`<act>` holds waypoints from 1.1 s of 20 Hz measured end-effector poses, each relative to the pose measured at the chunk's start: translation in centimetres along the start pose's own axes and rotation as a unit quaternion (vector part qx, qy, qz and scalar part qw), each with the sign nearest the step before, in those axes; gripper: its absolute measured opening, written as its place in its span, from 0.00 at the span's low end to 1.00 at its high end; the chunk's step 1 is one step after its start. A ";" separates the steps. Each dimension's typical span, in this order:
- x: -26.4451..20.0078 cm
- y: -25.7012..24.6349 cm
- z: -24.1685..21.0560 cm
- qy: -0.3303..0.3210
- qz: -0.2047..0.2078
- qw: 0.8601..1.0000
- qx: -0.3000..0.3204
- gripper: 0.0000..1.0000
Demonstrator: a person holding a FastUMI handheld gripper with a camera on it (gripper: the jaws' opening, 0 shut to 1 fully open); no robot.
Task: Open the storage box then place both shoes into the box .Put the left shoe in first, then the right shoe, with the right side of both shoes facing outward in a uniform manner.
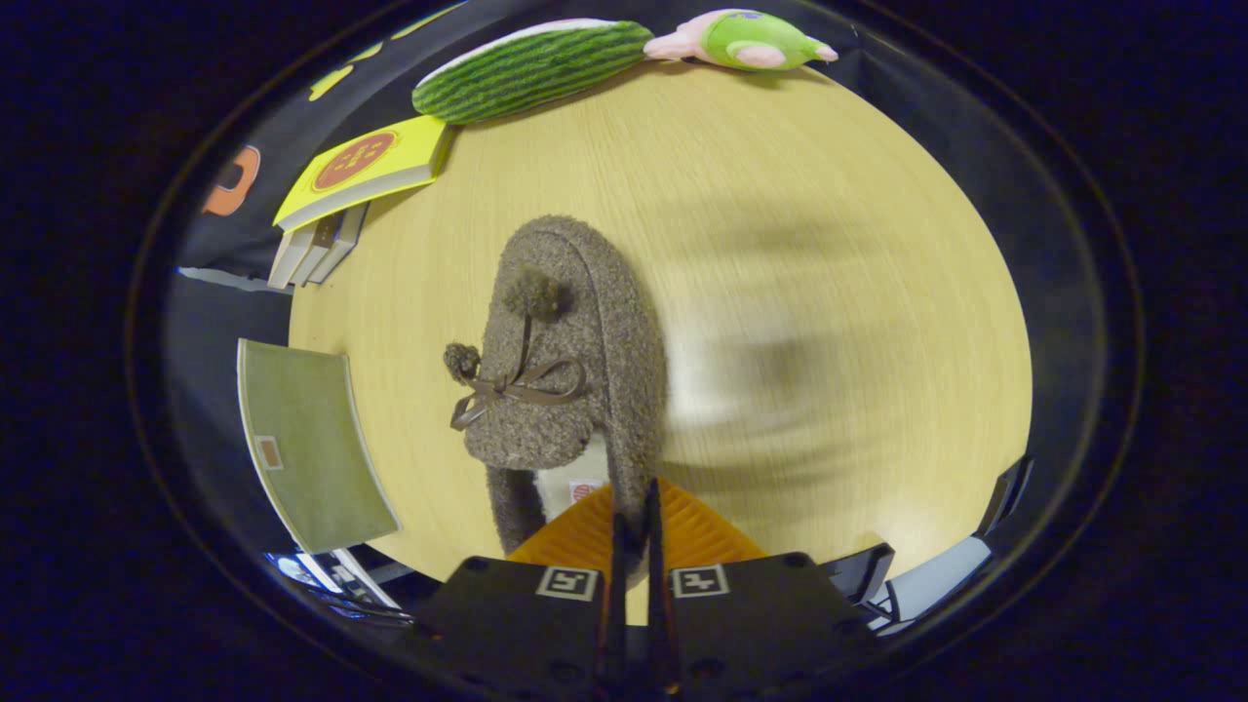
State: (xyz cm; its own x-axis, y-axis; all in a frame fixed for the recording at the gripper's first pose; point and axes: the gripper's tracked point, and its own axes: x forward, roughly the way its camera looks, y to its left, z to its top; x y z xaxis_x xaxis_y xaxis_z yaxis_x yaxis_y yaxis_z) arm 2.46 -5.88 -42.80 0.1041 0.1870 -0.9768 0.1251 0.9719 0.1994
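Claw [634, 517] pinched nearly closed on the fuzzy slipper's [565, 361] heel collar over the table [829, 244] middle; thin grip, it may slip free.

Shoe [565, 361] on table [829, 195] — books [361, 171] beyond, seemingly leftward.
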 end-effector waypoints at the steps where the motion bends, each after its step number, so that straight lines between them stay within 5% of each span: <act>1: -0.1 0.3 -0.6 0.005 0.007 1.000 0.002 0.06; 9: -5.5 6.1 -3.6 -0.019 0.037 0.999 0.009 0.06; 18: -15.4 24.3 -7.5 -0.054 0.132 0.990 -0.001 0.06; 22: -16.8 31.3 -8.2 -0.066 0.132 0.989 -0.030 0.06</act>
State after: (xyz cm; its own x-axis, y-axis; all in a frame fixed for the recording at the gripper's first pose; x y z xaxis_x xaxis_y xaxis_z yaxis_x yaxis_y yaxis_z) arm -3.45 22.59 -20.83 0.2545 0.4181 -0.8720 0.0176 0.8996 0.4364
